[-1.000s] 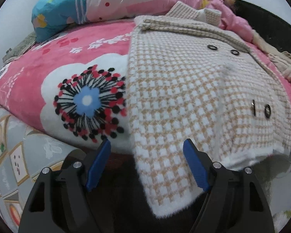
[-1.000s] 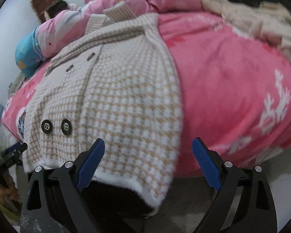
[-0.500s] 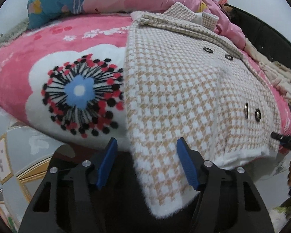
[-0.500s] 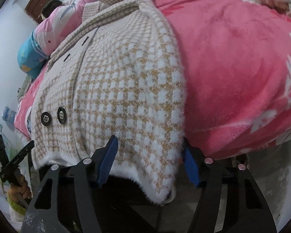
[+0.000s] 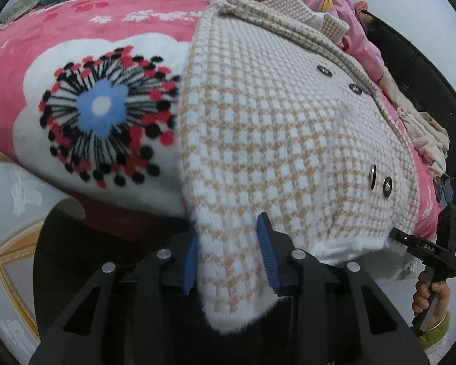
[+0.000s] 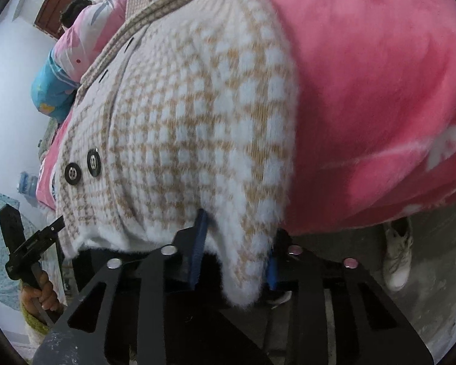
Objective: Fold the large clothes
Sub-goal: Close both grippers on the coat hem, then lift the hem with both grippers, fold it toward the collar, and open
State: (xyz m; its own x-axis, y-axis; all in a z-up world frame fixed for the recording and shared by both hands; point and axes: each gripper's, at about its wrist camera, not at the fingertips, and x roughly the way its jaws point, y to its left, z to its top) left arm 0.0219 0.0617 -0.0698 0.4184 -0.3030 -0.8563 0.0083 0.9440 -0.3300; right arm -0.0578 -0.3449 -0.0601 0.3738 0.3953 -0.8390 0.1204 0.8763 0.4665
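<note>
So you have one big checked coat (image 5: pixel 276 140) lying on the bed (image 5: pixel 85 27), on top of the pink blanket (image 6: pixel 380 97). Its collar end is far up the bed and its bottom edge hangs over the near side, right at your two grippers — the long way of the coat runs straight away from you.

Your left gripper (image 5: pixel 229 261) is at one bottom corner. Its blue fingers (image 5: pixel 266 255) have just been closing, and the fuzzy corner sits between them, with both pads against the cloth, so it looks like you are gripping it. Your right gripper (image 6: pixel 234 252) is at the other bottom corner. Its jaws have also just been closing, and the cloth fills the gap there too; one pad is mostly hidden behind the fluff, but it looks like a pinch on the coat.

Each hand is closest to its own corner, so neither has to cross over. The next move, I think, is to lift both corners and carry them up the bed toward the collar — keep them level so the fold stays straight.

Count: one coat, two grippers, four dark buttons in the left view, in two pairs (image 5: pixel 380 179). Other clothes sit heaped past the far side of the coat (image 5: pixel 422 133).
</note>
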